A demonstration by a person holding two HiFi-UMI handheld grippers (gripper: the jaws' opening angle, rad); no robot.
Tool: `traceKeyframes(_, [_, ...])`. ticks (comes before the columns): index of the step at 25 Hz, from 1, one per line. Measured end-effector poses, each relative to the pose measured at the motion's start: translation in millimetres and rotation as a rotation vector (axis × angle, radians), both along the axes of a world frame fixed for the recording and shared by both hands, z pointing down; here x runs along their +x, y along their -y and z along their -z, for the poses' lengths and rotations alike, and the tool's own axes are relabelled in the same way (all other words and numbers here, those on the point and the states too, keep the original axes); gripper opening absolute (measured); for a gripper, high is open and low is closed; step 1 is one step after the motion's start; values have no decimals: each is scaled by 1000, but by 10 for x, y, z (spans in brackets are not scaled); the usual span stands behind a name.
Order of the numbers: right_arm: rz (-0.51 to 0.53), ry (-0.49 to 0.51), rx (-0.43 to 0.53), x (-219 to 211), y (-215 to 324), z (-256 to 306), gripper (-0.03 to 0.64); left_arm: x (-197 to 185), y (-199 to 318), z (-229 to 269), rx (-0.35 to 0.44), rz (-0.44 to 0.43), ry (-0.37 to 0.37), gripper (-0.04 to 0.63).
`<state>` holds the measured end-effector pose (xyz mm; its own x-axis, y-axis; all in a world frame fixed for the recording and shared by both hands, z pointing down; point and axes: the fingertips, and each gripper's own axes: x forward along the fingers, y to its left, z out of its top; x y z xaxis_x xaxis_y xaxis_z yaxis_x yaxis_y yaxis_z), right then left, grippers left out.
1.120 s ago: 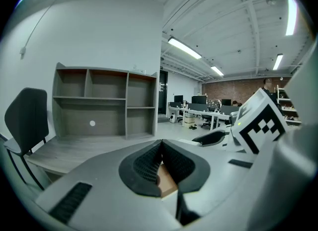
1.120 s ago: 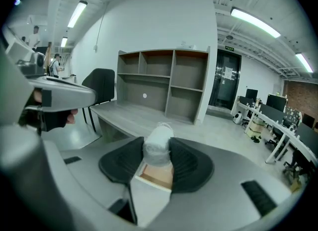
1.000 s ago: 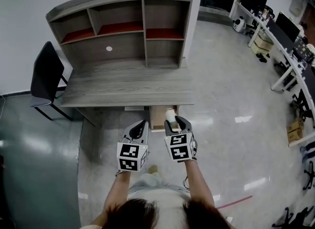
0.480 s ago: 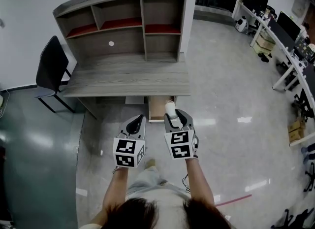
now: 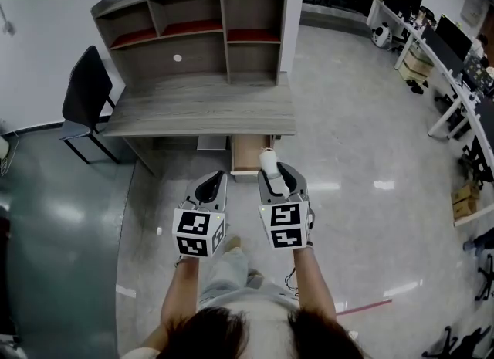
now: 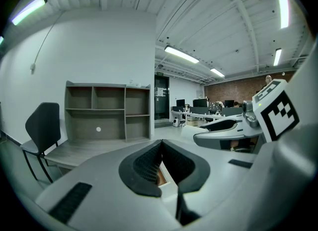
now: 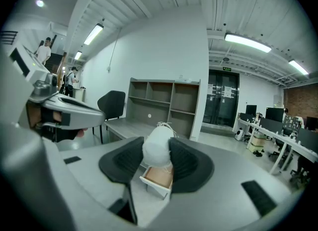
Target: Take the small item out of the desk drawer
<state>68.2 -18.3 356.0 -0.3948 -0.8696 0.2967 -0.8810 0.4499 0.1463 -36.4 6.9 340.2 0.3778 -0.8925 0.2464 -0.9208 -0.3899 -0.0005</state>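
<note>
Both grippers have drawn back from the desk (image 5: 201, 110). The right gripper (image 5: 275, 174) pinches the small white item (image 7: 158, 145), clear of the open drawer (image 5: 245, 155) ahead. The left gripper (image 5: 217, 176) looks pressed together, empty. Next, set it down.

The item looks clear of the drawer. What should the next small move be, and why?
Probably lift the white item forward onto the desktop and set it down. The right tool has it clamped between its jaws, above and in front of the open drawer, with the desktop just ahead. The left tool is shut and empty.
</note>
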Motion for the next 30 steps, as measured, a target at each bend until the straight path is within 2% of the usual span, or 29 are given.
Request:
traceKeyframes(14, [24,37,76,250,-501,221,178,310,-422,192,40,12,5,15])
traceKeyframes(30, [42,41,151,267,-634,466,178,410,-528,350,62,-9,15,15])
